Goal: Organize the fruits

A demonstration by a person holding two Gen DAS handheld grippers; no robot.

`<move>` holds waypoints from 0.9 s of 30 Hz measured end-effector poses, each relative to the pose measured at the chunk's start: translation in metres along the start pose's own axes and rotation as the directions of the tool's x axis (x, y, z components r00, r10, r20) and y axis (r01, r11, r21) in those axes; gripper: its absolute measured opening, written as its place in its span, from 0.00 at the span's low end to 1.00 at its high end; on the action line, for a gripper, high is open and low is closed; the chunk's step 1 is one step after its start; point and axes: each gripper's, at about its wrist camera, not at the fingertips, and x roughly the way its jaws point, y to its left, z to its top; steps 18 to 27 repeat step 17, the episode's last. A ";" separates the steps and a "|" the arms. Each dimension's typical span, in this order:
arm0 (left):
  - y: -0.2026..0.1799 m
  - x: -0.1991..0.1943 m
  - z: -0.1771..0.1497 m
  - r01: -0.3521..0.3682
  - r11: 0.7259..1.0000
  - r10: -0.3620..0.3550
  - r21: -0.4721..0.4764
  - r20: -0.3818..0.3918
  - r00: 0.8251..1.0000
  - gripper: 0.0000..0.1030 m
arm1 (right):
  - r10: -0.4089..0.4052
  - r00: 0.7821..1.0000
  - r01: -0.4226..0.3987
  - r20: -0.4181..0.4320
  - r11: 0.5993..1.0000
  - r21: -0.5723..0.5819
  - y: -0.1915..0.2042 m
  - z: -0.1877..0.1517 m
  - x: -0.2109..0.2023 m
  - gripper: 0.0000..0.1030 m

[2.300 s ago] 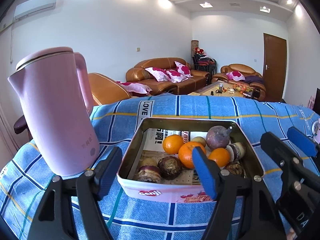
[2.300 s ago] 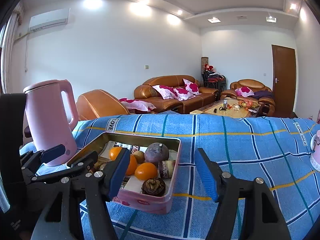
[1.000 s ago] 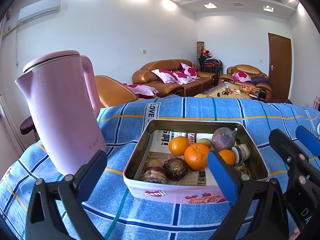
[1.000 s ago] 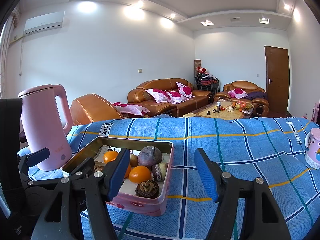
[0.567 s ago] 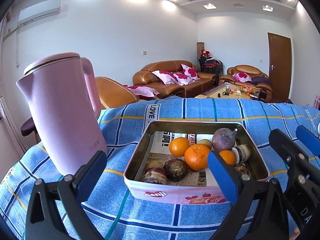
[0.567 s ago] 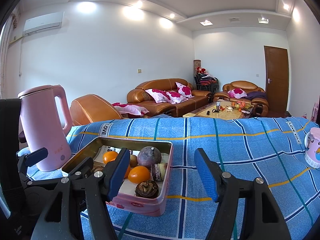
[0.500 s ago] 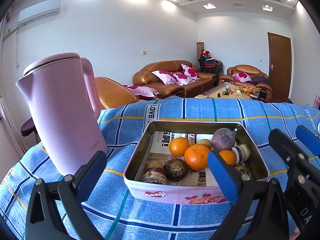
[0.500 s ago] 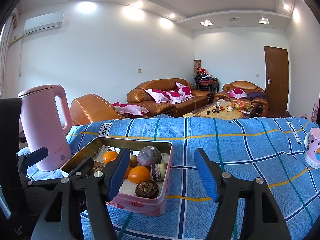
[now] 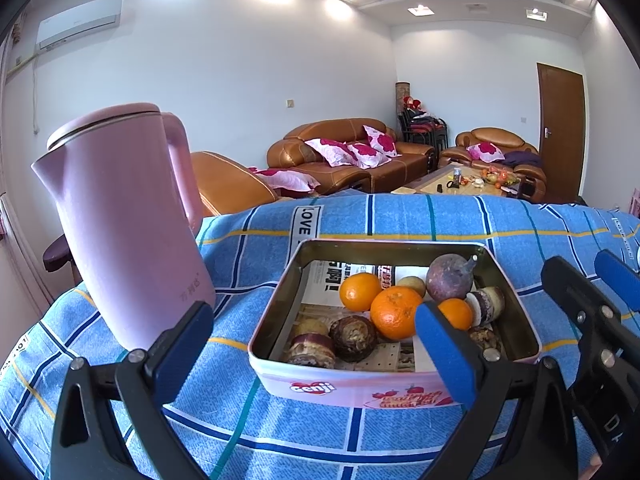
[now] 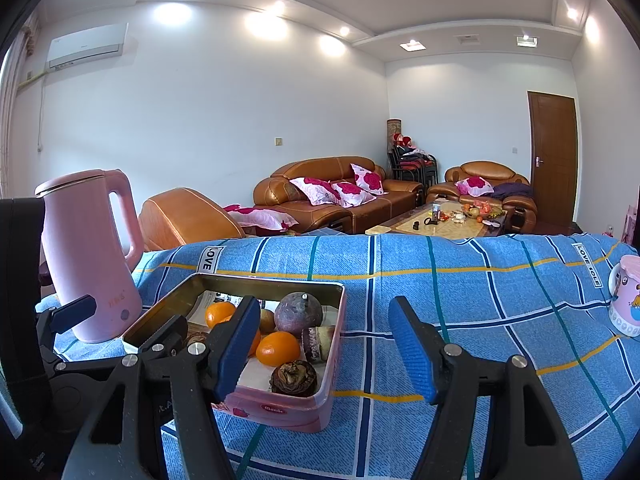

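A pink tin lined with newspaper sits on the blue checked cloth. It holds three oranges, a round purple fruit and several dark brown fruits. My left gripper is open just short of the tin's near wall, nothing between its blue pads. In the right wrist view the tin lies at the lower left. My right gripper is open over the tin's right wall, its left finger in front of the fruit. It holds nothing.
A tall pink kettle stands close to the left of the tin. A pink mug sits at the far right of the table. Bare cloth spreads right of the tin. Sofas and a coffee table lie beyond the far edge.
Since the earliest frames my left gripper's jaws have spread wider and both views have shifted a little. Over the last second nothing has moved.
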 end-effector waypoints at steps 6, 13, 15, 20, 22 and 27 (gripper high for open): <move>0.000 0.001 0.000 -0.003 1.000 0.003 0.003 -0.002 1.000 1.00 | 0.000 1.000 0.000 0.000 1.000 0.000 0.000 0.000 0.000 0.67; 0.004 0.005 -0.001 0.008 1.000 -0.008 -0.009 -0.009 1.000 1.00 | 0.000 1.000 0.000 0.000 1.000 -0.001 -0.001 0.000 0.000 0.67; 0.003 0.005 -0.001 0.009 1.000 -0.009 -0.007 -0.009 1.000 1.00 | 0.000 1.000 0.000 0.000 1.000 -0.001 -0.001 0.000 0.000 0.67; 0.003 0.005 -0.001 0.008 1.000 -0.008 -0.005 -0.007 1.000 1.00 | -0.001 1.000 0.001 0.001 1.000 0.000 -0.001 0.000 0.000 0.67; 0.003 0.005 -0.001 0.008 1.000 -0.008 -0.005 -0.007 1.000 1.00 | -0.001 1.000 0.001 0.001 1.000 0.000 -0.001 0.000 0.000 0.67; 0.003 0.005 -0.001 0.008 1.000 -0.008 -0.005 -0.007 1.000 1.00 | -0.001 1.000 0.001 0.001 1.000 0.000 -0.001 0.000 0.000 0.67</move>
